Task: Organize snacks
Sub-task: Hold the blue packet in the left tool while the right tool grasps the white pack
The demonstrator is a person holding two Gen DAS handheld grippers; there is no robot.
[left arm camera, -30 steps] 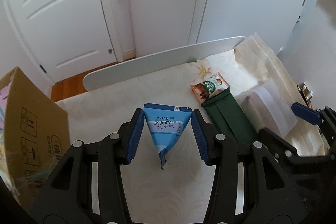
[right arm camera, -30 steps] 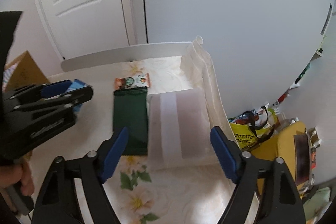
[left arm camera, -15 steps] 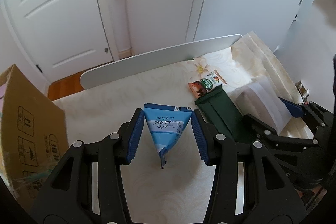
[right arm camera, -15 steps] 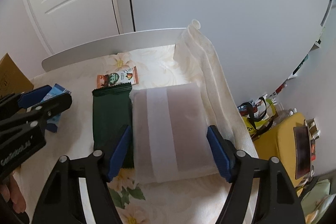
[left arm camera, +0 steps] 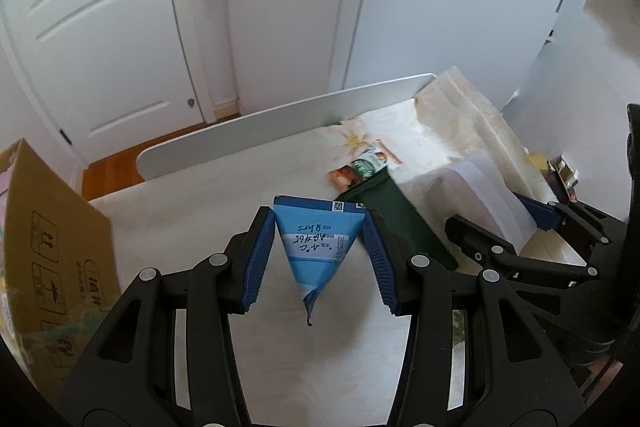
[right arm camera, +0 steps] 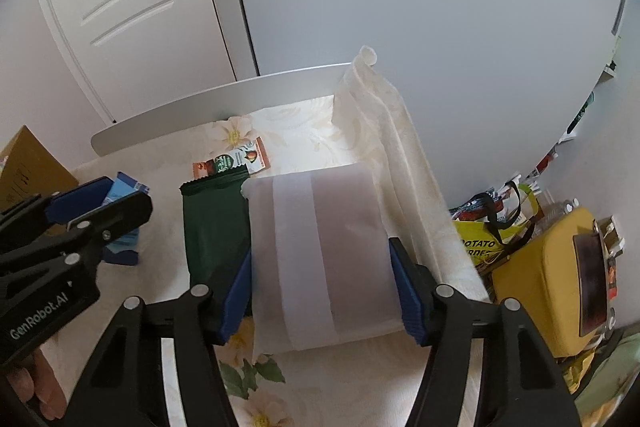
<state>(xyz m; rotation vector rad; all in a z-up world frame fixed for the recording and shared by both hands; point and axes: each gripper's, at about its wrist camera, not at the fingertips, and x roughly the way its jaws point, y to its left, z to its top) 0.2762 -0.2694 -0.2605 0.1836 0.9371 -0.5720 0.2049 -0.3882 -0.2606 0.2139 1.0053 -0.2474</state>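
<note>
Each camera rode just behind its own gripper and looked steeply down along the fingers at the floral-clothed table (left arm camera: 192,199), close above it, facing the white door (right arm camera: 132,11). Both views shared the green packet (left arm camera: 396,223) and the white pouch (right arm camera: 320,247); the right one sat nearer the wall.

Cardboard box (left arm camera: 52,267) cut off at left edge. Green packet (right arm camera: 214,223) partly hidden behind white packet (right arm camera: 320,251). Small print on orange snack bar (right arm camera: 232,163) too tiny to read.
</note>
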